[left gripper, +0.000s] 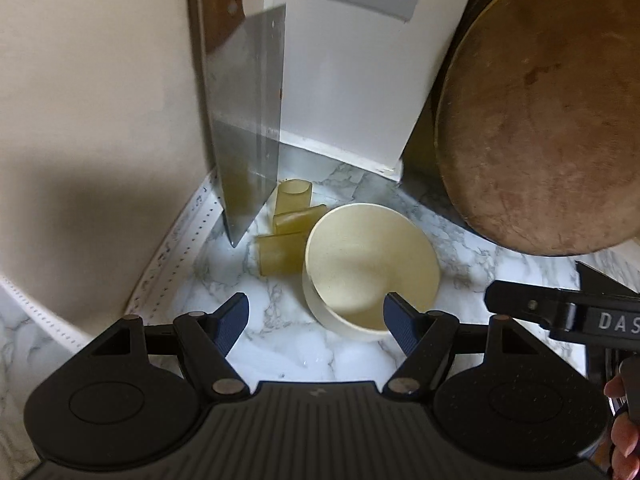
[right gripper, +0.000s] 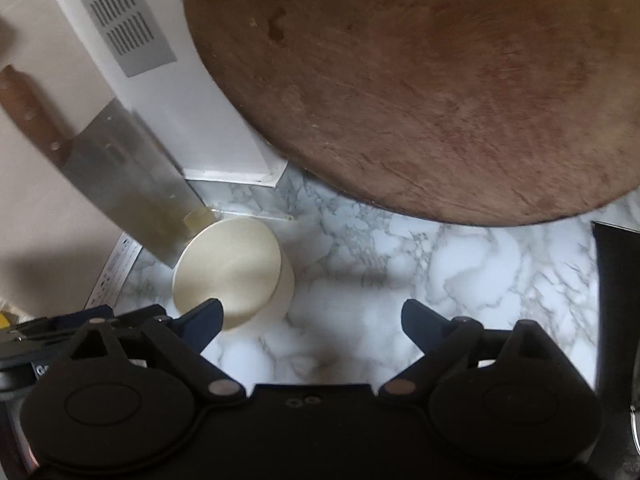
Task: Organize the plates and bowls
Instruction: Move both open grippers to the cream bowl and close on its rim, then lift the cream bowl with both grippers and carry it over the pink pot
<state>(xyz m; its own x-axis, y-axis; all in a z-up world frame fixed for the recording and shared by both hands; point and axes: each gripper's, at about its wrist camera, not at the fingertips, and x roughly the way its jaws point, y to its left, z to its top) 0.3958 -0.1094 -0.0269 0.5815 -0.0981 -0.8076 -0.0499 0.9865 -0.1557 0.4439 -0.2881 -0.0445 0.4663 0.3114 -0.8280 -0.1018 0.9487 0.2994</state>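
Observation:
A cream bowl (left gripper: 370, 268) stands upright on the marble counter (left gripper: 280, 336), near the back corner. My left gripper (left gripper: 316, 322) is open, its right finger over the bowl's near rim and its left finger over bare counter. The bowl also shows in the right wrist view (right gripper: 232, 270), at the left. My right gripper (right gripper: 312, 320) is open and empty over bare counter, with its left fingertip just in front of the bowl. No plate is in view.
A cleaver (left gripper: 248, 136) leans against the wall left of the bowl. Translucent yellow tubes (left gripper: 286, 232) lie behind the bowl. A round wooden cutting board (left gripper: 540, 128) leans at the right, a white vented box (left gripper: 360, 60) behind. The right gripper's body (left gripper: 568, 316) shows at right.

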